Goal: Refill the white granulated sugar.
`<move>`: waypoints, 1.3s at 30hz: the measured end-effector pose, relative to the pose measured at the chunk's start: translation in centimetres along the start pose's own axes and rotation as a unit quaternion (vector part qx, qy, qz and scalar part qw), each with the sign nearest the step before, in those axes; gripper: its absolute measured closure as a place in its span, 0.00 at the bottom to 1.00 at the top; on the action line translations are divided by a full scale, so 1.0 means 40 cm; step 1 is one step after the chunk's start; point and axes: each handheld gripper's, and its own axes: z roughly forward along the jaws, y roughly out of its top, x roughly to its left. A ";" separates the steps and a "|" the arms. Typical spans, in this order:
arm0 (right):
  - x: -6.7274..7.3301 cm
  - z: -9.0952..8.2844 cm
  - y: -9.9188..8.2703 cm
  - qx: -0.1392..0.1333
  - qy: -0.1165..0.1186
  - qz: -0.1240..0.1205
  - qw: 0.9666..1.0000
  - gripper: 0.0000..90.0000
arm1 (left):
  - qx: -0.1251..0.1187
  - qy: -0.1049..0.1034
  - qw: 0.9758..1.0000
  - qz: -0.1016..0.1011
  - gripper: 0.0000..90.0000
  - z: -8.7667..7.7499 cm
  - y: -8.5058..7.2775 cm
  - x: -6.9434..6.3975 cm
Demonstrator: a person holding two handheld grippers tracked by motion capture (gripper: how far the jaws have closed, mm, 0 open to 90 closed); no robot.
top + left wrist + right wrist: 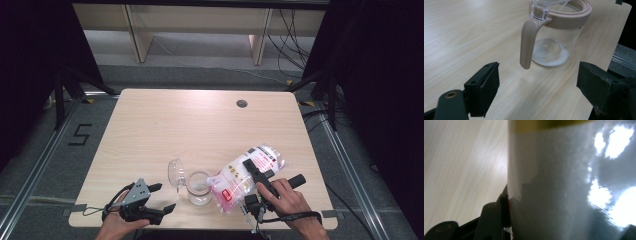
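- Bag [245, 176] – clear pouch w/ pink-red print, white grains inside. Held tilted at near-right of table, low corner over the jar mouth; judged: angled so contents run down into jar.
- Right gripper [248, 172] – jaws part-closed, clamped on bag mid-body; grip there likely keeps the spout end free. In right gripper view the bag film [571, 182] sits right against the lens, one jaw edge at its left.
- Jar [199, 188] – clear glass, pink rim and handle [527, 42], stands upright at near edge, thin white layer on its bottom [550, 56].
- Lid [176, 172] – clear, tipped up at jar's left, prob. hinged open to clear the mouth.
- Left gripper [159, 198] – jaws wide, nothing between; rests just left of jar, apart from it.
- Table [165, 125] – light wood.
- Hard to tell: bag opening, any stream of grains; print unreadable.
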 end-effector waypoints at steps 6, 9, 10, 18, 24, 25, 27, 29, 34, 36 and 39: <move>-0.006 0.002 0.000 -0.004 0.001 -0.012 1.000 0.57 | 0.001 0.001 1.000 0.003 0.20 0.000 0.000 0.000; -0.011 0.003 0.002 -0.010 -0.005 -0.022 1.000 0.57 | -0.002 0.000 1.000 -0.002 0.20 0.000 0.000 -0.001; -0.011 0.003 0.002 -0.010 -0.005 -0.022 1.000 0.57 | -0.002 0.000 1.000 -0.002 0.20 0.000 0.000 -0.001; -0.011 -0.001 0.004 -0.001 0.001 -0.021 1.000 0.57 | -0.001 -0.001 1.000 -0.001 0.20 0.000 0.000 0.000; -0.011 -0.002 0.003 0.004 -0.001 -0.021 1.000 0.57 | 0.002 0.003 1.000 0.000 0.20 0.000 0.000 -0.001; -0.016 -0.002 0.004 0.001 -0.003 -0.027 1.000 0.57 | 0.000 0.000 1.000 -0.001 0.20 0.001 0.000 -0.001; -0.022 -0.001 0.007 -0.003 0.000 -0.036 0.999 0.57 | -0.001 -0.001 1.000 -0.002 0.20 0.001 0.000 -0.001; -0.018 -0.001 0.007 -0.001 -0.004 -0.027 1.000 0.57 | 0.000 -0.001 1.000 -0.002 0.20 0.001 0.000 -0.001; -0.018 -0.001 0.007 -0.001 -0.004 -0.027 1.000 0.57 | 0.001 0.000 1.000 0.001 0.20 0.000 0.000 0.000; -0.018 0.000 0.007 -0.002 -0.004 -0.027 1.000 0.57 | 0.000 0.000 1.000 0.000 0.20 0.000 0.000 0.000; -0.018 -0.001 0.008 0.002 0.003 -0.030 1.000 0.57 | 0.004 0.004 1.000 -0.010 0.20 -0.001 -0.001 -0.002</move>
